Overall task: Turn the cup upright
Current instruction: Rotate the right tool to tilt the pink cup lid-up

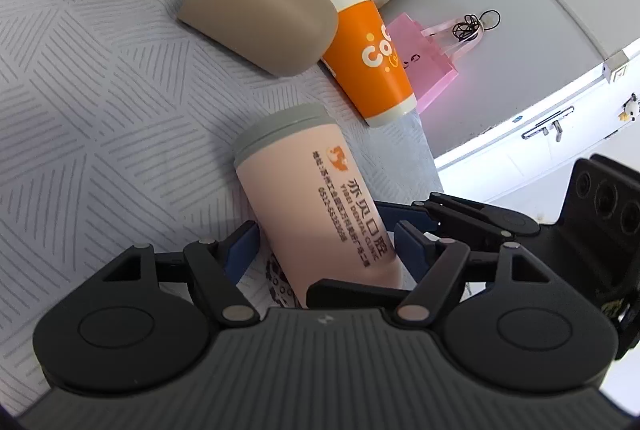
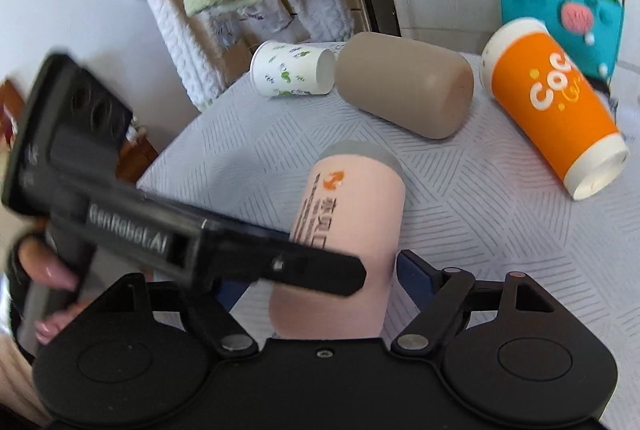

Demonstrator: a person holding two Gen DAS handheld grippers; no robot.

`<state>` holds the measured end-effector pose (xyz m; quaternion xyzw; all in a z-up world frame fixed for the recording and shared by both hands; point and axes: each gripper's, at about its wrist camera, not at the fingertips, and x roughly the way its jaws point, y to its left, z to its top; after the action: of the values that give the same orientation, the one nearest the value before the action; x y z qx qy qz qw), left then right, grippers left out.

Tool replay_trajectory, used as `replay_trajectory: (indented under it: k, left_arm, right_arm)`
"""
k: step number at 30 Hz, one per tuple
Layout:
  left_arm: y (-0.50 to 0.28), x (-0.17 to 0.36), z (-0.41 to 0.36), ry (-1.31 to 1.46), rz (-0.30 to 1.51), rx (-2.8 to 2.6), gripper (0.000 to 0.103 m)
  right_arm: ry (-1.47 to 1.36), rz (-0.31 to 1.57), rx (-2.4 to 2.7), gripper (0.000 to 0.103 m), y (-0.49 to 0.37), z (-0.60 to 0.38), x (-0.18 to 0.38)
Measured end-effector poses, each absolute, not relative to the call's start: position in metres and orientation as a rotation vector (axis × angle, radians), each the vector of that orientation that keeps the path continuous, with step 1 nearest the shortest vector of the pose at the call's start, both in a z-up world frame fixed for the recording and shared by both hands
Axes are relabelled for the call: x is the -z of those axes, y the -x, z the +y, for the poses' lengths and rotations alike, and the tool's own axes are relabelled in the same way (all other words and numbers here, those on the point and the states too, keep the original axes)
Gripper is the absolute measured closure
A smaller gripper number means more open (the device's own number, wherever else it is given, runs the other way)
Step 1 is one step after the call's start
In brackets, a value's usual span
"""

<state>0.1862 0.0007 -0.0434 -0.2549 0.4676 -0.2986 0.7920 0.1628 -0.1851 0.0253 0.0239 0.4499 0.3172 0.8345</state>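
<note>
Pink cup lies tilted on the bench, grey end away. Left gripper fingers straddle it, apart, not clearly clamped. Right gripper fingers flank its near end, contact unclear. Likely best: close on mid-body, lift, then rotate; avoid dragging the patterned cloth. Beyond pink cup, left to right: leafy paper cup, tan cup, orange cup, teal bag. White wall behind.
</note>
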Motion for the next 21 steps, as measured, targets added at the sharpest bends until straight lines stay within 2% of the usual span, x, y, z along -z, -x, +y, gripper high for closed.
replay_trajectory:
  k: [3,6,14,21]
  left_arm:
    - [-0.188,0.04,0.001,0.521,0.989,0.632,0.028]
    - [-0.185,0.036,-0.002,0.46,0.935,0.611,0.029]
    - [-0.16,0.012,-0.015,0.25,0.756,0.604,0.034]
    - [-0.146,-0.005,-0.024,0.115,0.643,0.546,0.037]
  right_arm:
    - [-0.065,0.968,-0.68,0.02,-0.168,-0.185,-0.023]
    - [-0.044,0.956,-0.685,0.031,-0.168,-0.182,-0.022]
    - [0.094,0.751,-0.687,0.032,-0.139,-0.18,-0.029]
    - [0.088,0.603,-0.692,0.032,-0.132,-0.188,-0.024]
